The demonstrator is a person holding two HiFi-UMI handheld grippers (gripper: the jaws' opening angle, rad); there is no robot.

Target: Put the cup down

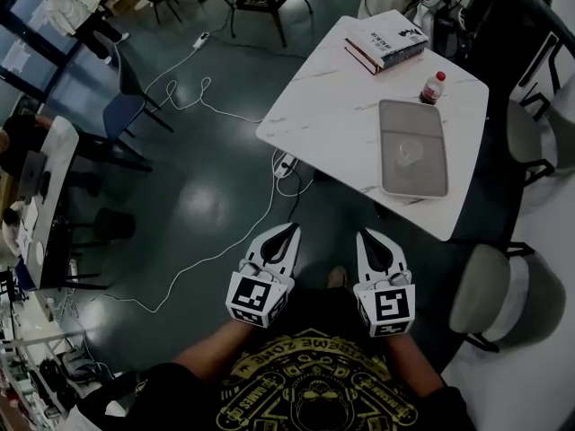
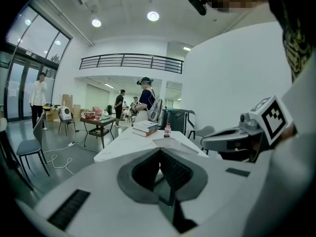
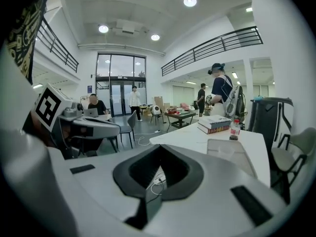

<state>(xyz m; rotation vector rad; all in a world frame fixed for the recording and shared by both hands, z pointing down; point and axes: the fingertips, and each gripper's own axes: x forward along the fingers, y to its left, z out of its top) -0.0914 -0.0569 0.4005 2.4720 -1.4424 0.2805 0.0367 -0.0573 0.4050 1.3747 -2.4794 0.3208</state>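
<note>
A clear cup (image 1: 411,152) stands in a grey tray (image 1: 431,182) on the white marble table (image 1: 332,115), up and to the right in the head view. Both grippers hang in front of the person's body, well short of the table and over the dark floor. My left gripper (image 1: 290,232) is shut with nothing between its fingers. Beside it my right gripper (image 1: 367,237) is also shut and empty. In the right gripper view the tray (image 3: 232,154) lies ahead on the table, past the closed tips (image 3: 159,151). The left gripper view shows its joined tips (image 2: 159,153) and the table (image 2: 126,144) beyond.
A stack of books (image 1: 386,41) and a small red-capped bottle (image 1: 433,88) sit on the table's far part. Grey chairs (image 1: 490,290) stand to the right of the table. White cables (image 1: 260,214) run over the floor. Several people and more tables stand further off.
</note>
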